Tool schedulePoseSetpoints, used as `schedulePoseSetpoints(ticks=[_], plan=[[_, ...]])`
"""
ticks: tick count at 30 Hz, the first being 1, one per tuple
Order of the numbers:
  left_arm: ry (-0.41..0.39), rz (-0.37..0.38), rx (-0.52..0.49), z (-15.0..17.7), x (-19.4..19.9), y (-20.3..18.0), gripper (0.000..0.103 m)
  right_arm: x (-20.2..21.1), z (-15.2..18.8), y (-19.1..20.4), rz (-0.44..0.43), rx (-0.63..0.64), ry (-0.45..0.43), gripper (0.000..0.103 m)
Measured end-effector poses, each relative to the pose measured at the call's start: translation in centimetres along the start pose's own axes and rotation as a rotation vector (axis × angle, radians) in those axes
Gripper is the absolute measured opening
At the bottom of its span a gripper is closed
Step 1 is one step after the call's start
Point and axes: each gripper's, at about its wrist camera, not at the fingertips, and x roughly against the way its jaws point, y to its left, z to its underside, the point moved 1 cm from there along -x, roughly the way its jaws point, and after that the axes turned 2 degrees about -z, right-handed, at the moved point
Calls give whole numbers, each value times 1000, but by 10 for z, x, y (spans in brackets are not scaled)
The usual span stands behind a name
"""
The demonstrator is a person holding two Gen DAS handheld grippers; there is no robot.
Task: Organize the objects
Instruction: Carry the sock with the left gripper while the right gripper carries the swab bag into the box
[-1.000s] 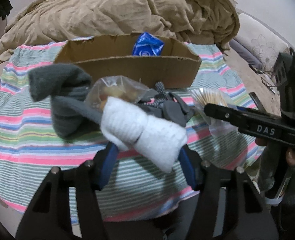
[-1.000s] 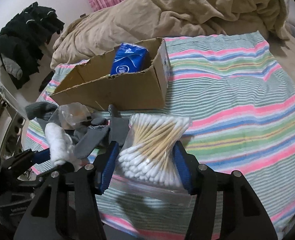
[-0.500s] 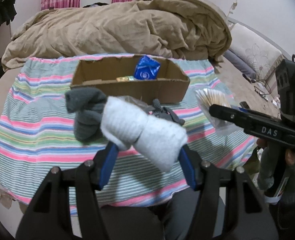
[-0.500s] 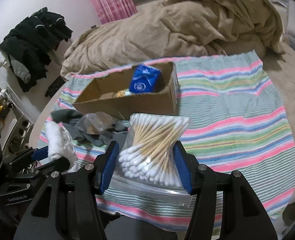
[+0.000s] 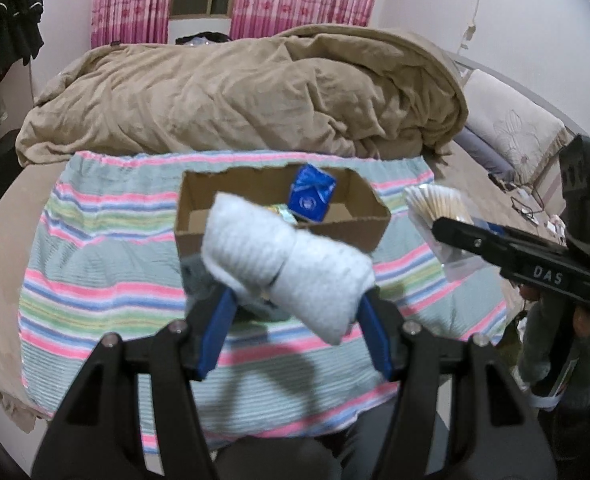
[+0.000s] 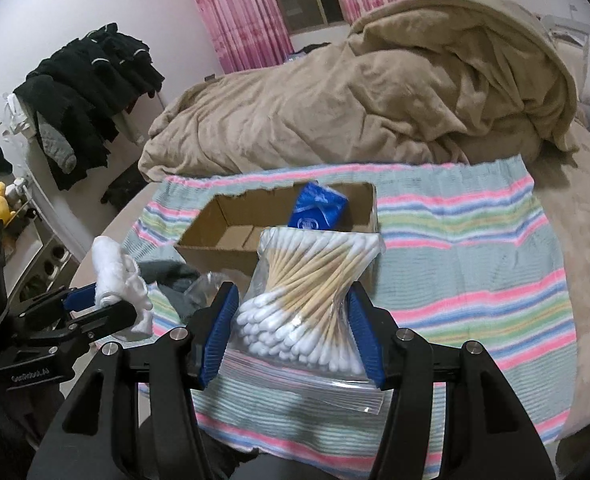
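Note:
My left gripper [image 5: 295,300] is shut on a rolled white sock [image 5: 283,264], held up in the air over the striped cloth [image 5: 95,280]. In the right wrist view the same sock [image 6: 113,268] shows at the left, in the left gripper [image 6: 107,304]. My right gripper [image 6: 291,304] is shut on a clear zip bag of cotton swabs [image 6: 311,284], also lifted; that bag [image 5: 435,204] appears at the right of the left wrist view. Beyond both stands an open cardboard box [image 5: 279,220] [image 6: 231,236] holding a blue packet [image 5: 311,196] [image 6: 319,206].
Grey socks [image 6: 171,276] and a crumpled clear bag [image 6: 207,284] lie on the cloth in front of the box. A bunched tan blanket [image 5: 255,96] fills the bed behind. Dark clothes [image 6: 91,80] hang at the left wall. A person's hand [image 5: 587,320] holds the right gripper.
Both grippers have risen with the sock and the swab bag, so the box and cloth look smaller and lower. The grey socks have dropped out of sight behind the white sock in the left wrist view.

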Motion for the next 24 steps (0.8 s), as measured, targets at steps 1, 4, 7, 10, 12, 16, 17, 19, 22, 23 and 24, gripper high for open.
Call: schedulePoseSetpoints(ticks=[1, 4, 7, 10, 12, 16, 17, 19, 22, 23, 24], plan=[[-3, -1, 0, -3, -1, 1, 60, -1, -3, 1, 0, 4, -5, 58], [-18, -9, 8, -12, -4, 8, 60, -2, -14, 2, 2, 19, -19, 58], [-33, -15, 12, -25, -9, 14, 60, -6, -25, 3, 6, 33, -31, 58], [-43, -25, 7, -37, -20, 19, 60, -14, -35, 1, 14, 43, -36, 58], [-47, -36, 8, -46, -29, 25, 60, -21, -41, -3, 22, 45, -38, 58], [-42, -50, 29, -55, -51, 38, 60, -38, -50, -12, 34, 43, -35, 58], [-34, -53, 35, -57, -60, 43, 60, -43, -51, -14, 36, 42, -33, 58], [-18, -59, 46, -60, -74, 49, 60, -52, -54, -18, 39, 42, -29, 58], [5, -59, 65, -60, -93, 56, 60, -67, -58, -22, 38, 47, -26, 58], [17, -58, 71, -60, -101, 58, 60, -72, -58, -23, 38, 46, -21, 58], [26, -58, 75, -59, -107, 60, 60, -79, -58, -25, 34, 48, -18, 58]])
